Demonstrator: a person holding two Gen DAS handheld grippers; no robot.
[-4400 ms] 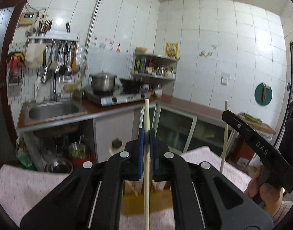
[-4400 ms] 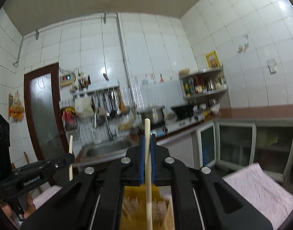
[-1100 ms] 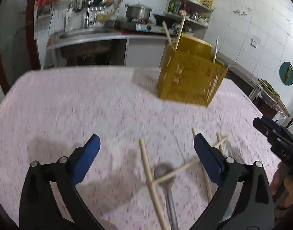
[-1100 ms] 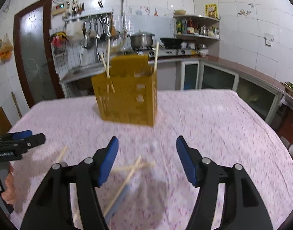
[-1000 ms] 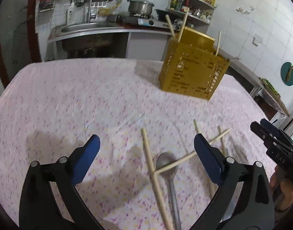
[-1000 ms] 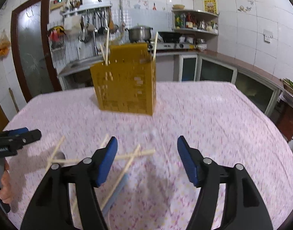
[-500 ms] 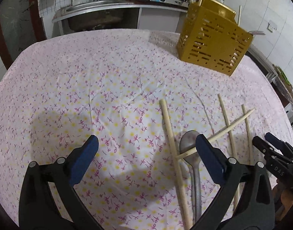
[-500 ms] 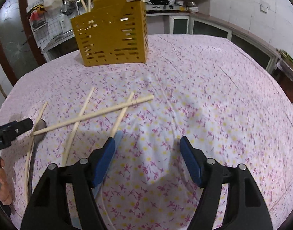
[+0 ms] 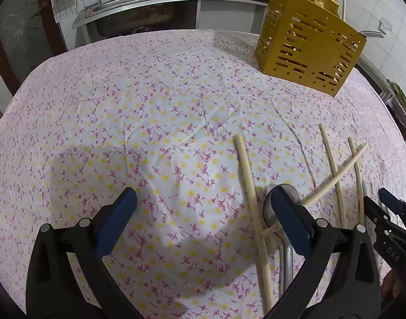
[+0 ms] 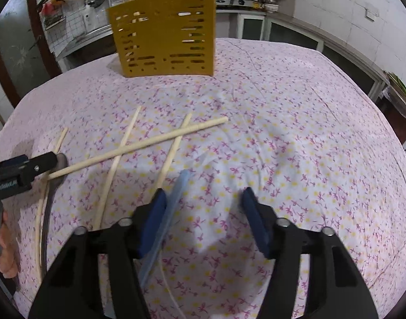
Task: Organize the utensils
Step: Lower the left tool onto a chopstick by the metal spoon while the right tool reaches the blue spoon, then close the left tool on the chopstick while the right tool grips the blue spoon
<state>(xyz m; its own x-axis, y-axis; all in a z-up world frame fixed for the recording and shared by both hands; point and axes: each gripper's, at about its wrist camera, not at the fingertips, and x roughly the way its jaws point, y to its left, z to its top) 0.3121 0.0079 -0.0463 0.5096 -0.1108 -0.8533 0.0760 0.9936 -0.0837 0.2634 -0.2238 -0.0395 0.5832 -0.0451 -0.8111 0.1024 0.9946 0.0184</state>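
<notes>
A yellow slotted holder stands at the far side of the table with chopsticks sticking out of it. Several loose chopsticks lie crossed on the flowered cloth, one over a metal spoon. My left gripper hangs open over bare cloth, its right finger over the spoon's bowl. My right gripper points down, jaws closing and empty of any grip. A pale blue handle lies just inside its left finger, and the pads do not press it.
The table wears a pink flowered cloth. Each gripper shows in the other's view: the right one at the chopsticks' near ends, the left one over the spoon, with a hand below it. Kitchen counters run behind the table.
Both grippers have sunk toward the table and tipped further downward, so the utensils look nearer. The right jaws have narrowed. The chopsticks held several seconds ago are gone from both grippers.
</notes>
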